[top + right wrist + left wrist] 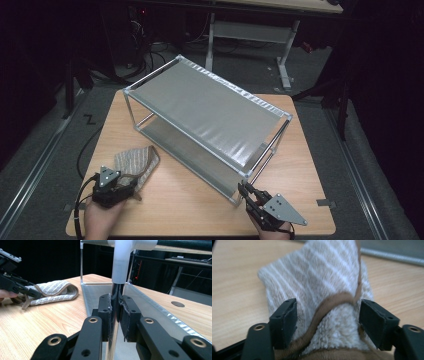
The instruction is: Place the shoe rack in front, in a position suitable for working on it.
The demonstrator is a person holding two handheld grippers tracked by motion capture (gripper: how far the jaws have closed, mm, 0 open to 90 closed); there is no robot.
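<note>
The desk [190, 200] has a light wooden top with rounded corners. On it stands a two-level metal rack [210, 107], placed diagonally, its lower shelf near the surface. A folded striped towel [137, 162] with a brown edge lies on the desk, near the rack's front left side.

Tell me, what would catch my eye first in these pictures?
Most striking is the two-tier metal rack with grey fabric shelves, set slantwise across the middle of the wooden table. The right gripper has its jaws clamped on the rack's near corner post. At the table's near left, a folded beige striped towel lies between the open jaws of the left gripper.
</note>
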